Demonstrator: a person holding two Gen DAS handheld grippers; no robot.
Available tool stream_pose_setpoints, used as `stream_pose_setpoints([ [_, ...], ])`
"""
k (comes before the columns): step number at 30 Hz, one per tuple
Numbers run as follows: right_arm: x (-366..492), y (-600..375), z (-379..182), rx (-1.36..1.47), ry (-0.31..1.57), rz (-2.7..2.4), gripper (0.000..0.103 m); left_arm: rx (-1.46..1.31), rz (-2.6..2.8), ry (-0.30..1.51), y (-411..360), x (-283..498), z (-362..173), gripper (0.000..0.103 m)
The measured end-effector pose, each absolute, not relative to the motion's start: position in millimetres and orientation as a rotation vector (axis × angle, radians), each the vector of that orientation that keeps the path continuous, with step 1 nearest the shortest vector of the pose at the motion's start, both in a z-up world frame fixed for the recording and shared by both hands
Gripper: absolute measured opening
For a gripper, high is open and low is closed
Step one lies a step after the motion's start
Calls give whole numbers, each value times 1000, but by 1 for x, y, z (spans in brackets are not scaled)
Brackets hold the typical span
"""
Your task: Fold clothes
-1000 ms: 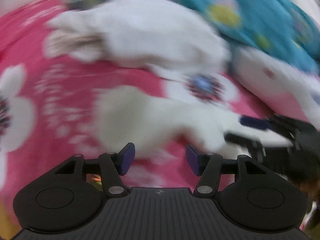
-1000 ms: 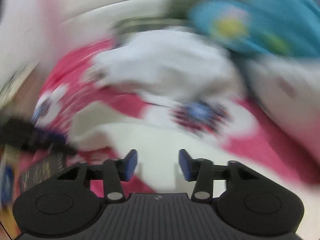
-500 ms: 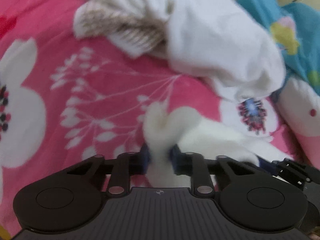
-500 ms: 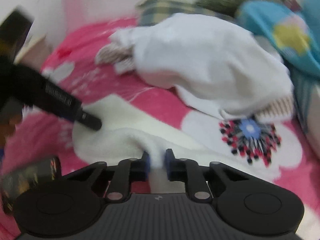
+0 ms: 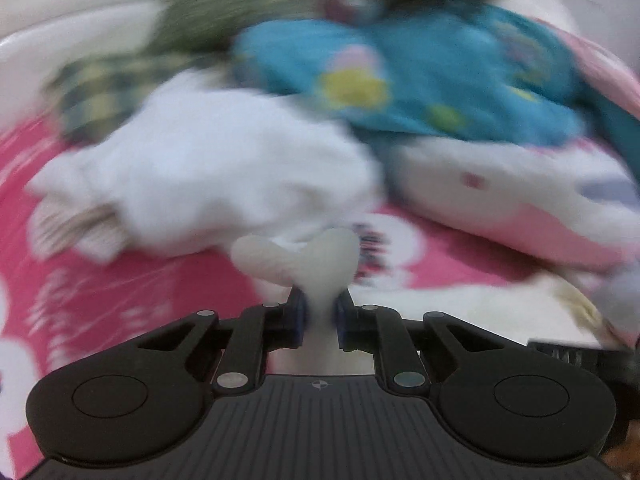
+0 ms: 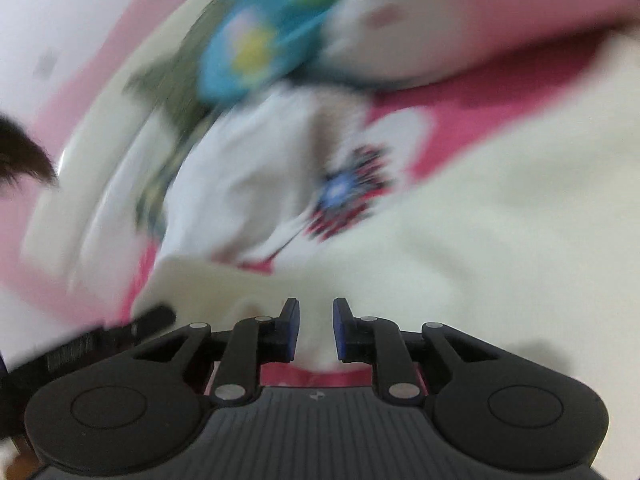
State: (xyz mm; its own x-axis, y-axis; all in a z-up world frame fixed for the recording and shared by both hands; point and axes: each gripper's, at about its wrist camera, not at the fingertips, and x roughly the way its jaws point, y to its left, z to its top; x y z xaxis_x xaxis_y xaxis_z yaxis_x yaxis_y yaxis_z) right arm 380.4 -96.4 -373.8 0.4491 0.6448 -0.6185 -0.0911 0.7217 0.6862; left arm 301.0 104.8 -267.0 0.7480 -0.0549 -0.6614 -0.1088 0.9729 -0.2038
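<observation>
A cream garment (image 6: 480, 248) lies on the pink flowered bedspread (image 5: 120, 296). My left gripper (image 5: 319, 314) is shut on a bunched edge of this cream garment (image 5: 316, 256) and holds it lifted. My right gripper (image 6: 314, 330) has its jaws pinched on a fold of the same garment, with cream cloth between the blue pads. The left gripper's black body (image 6: 104, 338) shows at the lower left of the right wrist view. Both views are blurred by motion.
A crumpled white garment (image 5: 208, 176) lies beyond the cream one. A teal flowered cloth (image 5: 420, 80), a green plaid cloth (image 5: 104, 88) and a white and pink pillow (image 5: 500, 196) lie further back. The white headboard (image 5: 60, 32) is at the far left.
Both grippers have stayed shut on the cream garment and lifted it. The views have swung up toward the clothes pile, and the right view has tilted.
</observation>
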Motion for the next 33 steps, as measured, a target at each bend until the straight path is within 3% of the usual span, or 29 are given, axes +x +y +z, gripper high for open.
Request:
stream_pose_setpoints([
  [4, 359, -177, -370, 759, 994, 314, 19, -89, -163, 741, 37, 290, -275, 14],
  [8, 327, -238, -371, 783, 991, 168, 19, 20, -368, 855, -24, 276, -299, 35],
  [11, 307, -268, -377, 785, 998, 75, 21, -31, -501, 983, -45, 260, -317, 39],
  [15, 297, -276, -386, 791, 1027, 46, 23, -69, -523, 1002, -41, 243, -315, 47],
  [18, 299, -265, -391, 792, 1054, 80, 31, -15, -468, 976, -29, 242, -313, 47],
  [20, 304, -255, -394, 805, 1081, 114, 45, 66, -457, 959, -29, 248, -314, 48],
  [22, 309, -246, -399, 820, 1113, 136, 48, 133, -489, 935, -32, 254, -318, 51],
  [27, 316, -236, -411, 860, 1163, 126, 48, 327, -681, 906, -55, 265, -342, 77],
  [29, 316, -238, -414, 865, 1168, 110, 48, 422, -732, 901, -65, 264, -357, 77],
  [30, 315, -238, -415, 866, 1170, 102, 48, 484, -744, 884, -70, 260, -365, 71],
  [31, 315, -239, -416, 865, 1173, 95, 48, 547, -756, 865, -75, 257, -373, 60],
  [33, 315, -241, -417, 858, 1179, 76, 48, 579, -728, 824, -74, 255, -376, 18],
])
